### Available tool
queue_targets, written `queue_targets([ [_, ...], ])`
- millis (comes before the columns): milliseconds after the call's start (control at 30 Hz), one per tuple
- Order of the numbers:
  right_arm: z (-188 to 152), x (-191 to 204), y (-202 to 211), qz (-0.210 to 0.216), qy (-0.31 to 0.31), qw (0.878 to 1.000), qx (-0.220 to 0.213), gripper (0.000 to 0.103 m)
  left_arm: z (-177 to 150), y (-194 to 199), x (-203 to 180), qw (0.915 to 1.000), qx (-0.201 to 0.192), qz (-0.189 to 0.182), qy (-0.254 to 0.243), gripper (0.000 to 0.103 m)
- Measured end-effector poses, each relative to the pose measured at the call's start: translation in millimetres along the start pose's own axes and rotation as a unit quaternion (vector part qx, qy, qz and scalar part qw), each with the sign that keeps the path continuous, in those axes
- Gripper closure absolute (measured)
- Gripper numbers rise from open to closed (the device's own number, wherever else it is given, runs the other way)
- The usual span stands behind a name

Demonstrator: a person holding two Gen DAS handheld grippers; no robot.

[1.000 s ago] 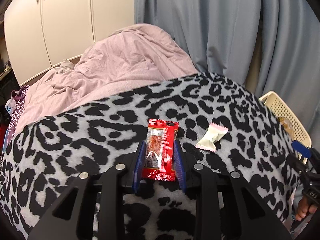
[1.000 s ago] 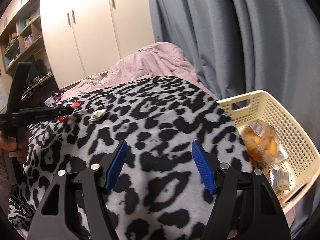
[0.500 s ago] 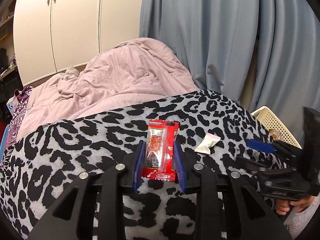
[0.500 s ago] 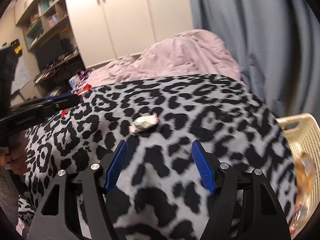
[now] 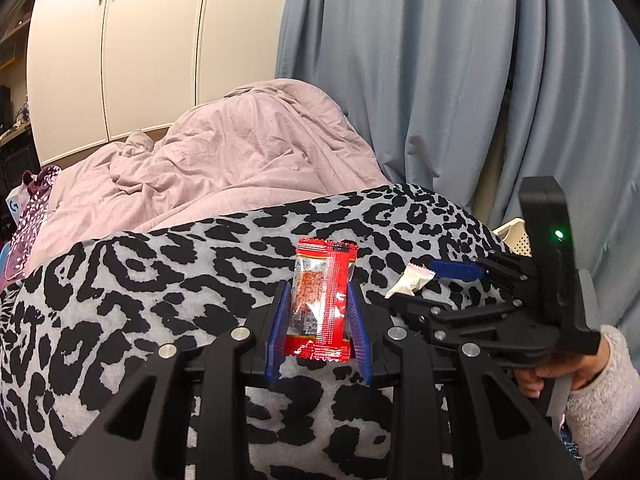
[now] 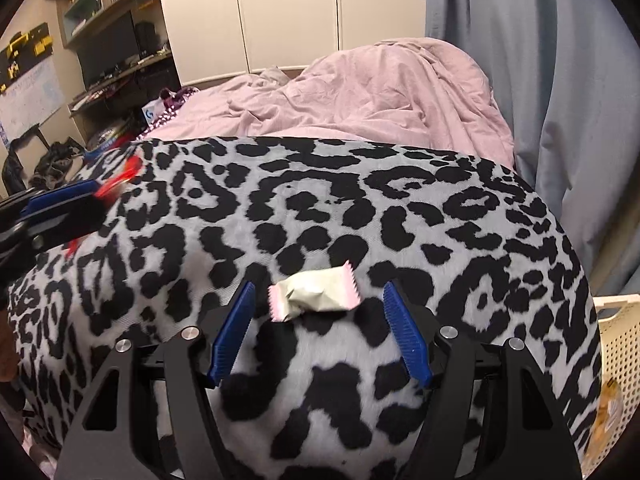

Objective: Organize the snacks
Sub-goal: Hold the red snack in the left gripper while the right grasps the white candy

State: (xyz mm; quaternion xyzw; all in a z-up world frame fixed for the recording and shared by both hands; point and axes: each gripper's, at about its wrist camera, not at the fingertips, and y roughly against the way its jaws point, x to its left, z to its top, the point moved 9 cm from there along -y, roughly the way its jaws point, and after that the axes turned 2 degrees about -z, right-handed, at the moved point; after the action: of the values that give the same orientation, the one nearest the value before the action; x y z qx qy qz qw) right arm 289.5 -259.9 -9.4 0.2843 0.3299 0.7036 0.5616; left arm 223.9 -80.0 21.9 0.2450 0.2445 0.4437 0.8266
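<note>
My left gripper clamps the red packet; my right gripper, jaws apart, may nudge the white candy toward twelve o'clock.

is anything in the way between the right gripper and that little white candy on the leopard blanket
Nothing visible. The white candy lies on the blanket between the right gripper's open fingers, with bare blanket on both sides.

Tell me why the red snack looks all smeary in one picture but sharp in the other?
In the right wrist view the red packet sits at the far left edge, streaked by motion blur, while the white candy between the open blue fingers is crisp. In the left wrist view the packet is centred, close and sharp, clamped by the left gripper.
</note>
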Motion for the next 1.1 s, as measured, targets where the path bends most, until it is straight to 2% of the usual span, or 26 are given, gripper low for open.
queue_targets([
  [200, 1.5, -0.7, -8.2, 0.000, 0.004, 1.000, 0.004, 0.036, -2.2, -0.9, -0.1, 1.0000, 0.001, -0.001, 0.002, 0.074],
  [267, 3.2, -1.4, -9.4, -0.003, 0.006, 1.000, 0.002, 0.045, -2.4, -0.3, -1.2, 1.0000, 0.000, -0.002, 0.002, 0.074],
  [333, 4.9, -3.2, -10.1, -0.001, 0.004, 1.000, 0.000, 0.059, -2.7, -0.3, -3.0, 1.0000, -0.001, -0.002, 0.001, 0.074],
  [600, 5.0, -3.8, 1.0, 0.014, -0.011, 1.000, -0.014, 0.070, -1.8, 0.1, -5.7, 1.0000, -0.001, -0.003, 0.000, 0.074],
  [633, 5.4, -3.8, 3.9, 0.015, -0.012, 1.000, -0.019, 0.078, -1.8, 0.4, -6.2, 1.0000, -0.001, -0.002, 0.000, 0.074],
  [733, 7.4, -4.8, 14.2, 0.021, -0.020, 0.999, -0.032, 0.085, -1.3, 1.4, -8.0, 1.0000, -0.002, -0.003, -0.002, 0.074],
  [933, 6.9, -12.3, 26.9, 0.021, -0.036, 0.998, -0.042, 0.093, 0.7, 4.5, -13.7, 1.0000, -0.005, -0.006, -0.006, 0.074],
  [1100, 2.5, -20.2, 38.2, 0.027, -0.051, 0.997, -0.050, 0.094, 2.7, 5.1, -19.5, 0.9999, -0.006, -0.006, -0.011, 0.074],
])
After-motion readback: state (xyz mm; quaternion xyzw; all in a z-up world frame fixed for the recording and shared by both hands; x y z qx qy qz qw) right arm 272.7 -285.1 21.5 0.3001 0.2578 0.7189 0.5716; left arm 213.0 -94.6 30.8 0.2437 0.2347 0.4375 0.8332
